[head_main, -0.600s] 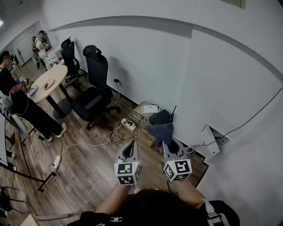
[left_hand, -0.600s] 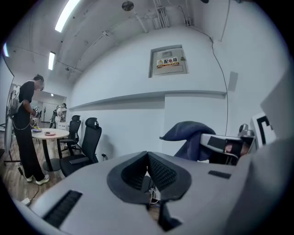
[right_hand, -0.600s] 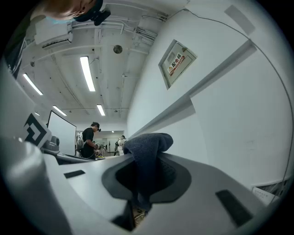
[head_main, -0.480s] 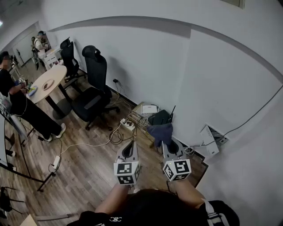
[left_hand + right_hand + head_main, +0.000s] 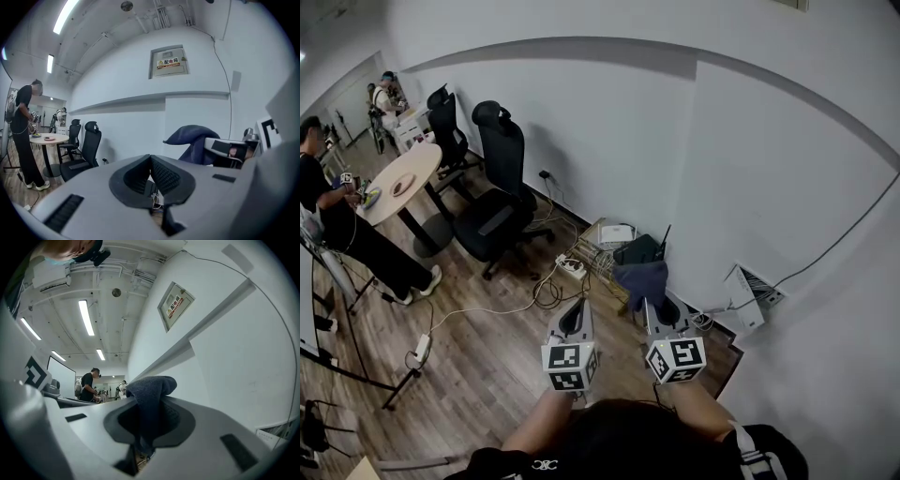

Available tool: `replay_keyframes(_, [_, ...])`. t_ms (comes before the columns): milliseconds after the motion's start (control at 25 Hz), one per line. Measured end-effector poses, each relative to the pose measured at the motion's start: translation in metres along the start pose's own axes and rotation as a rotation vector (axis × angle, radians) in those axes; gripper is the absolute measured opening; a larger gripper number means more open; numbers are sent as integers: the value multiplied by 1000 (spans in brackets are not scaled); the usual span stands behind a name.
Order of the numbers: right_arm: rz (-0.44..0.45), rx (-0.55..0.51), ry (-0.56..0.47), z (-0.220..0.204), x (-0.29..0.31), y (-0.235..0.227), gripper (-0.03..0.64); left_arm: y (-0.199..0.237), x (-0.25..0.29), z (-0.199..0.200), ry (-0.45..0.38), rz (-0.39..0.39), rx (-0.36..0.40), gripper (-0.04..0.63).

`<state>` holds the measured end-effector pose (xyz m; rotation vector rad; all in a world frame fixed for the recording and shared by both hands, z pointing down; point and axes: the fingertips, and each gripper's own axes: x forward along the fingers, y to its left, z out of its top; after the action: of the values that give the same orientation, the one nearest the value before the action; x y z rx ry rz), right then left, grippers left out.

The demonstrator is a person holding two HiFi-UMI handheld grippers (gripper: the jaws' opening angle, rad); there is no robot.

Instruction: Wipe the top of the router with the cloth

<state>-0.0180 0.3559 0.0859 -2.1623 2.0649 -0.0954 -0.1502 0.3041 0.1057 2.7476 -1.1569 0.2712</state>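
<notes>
Dangling from the right tool's [image 5: 653,302] clamped jaws, dark cloth [image 5: 642,278] near the router [image 5: 637,249]; left tool [image 5: 577,307] pinched together, empty.

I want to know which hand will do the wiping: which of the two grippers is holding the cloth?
The right gripper: its jaws are shut on the dark blue cloth. The left gripper has its jaws together with nothing between them.

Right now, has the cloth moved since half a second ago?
No. Against the router, the cloth in the right gripper holds the same spot.
</notes>
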Motion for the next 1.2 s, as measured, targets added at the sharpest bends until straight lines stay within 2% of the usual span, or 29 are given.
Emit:
replay_keyframes(560, [-22, -50, 20, -7, -33, -40, 28, -56, 11, -15, 2, -49, -18, 2])
replay_keyframes(840, [-34, -54, 4, -2, -39, -50, 28, -60, 13, -11, -24, -46, -16, 2])
replay_keyframes(1200, [-31, -77, -1, -5, -14, -60, 28, -47, 43, -9, -48, -50, -15, 2])
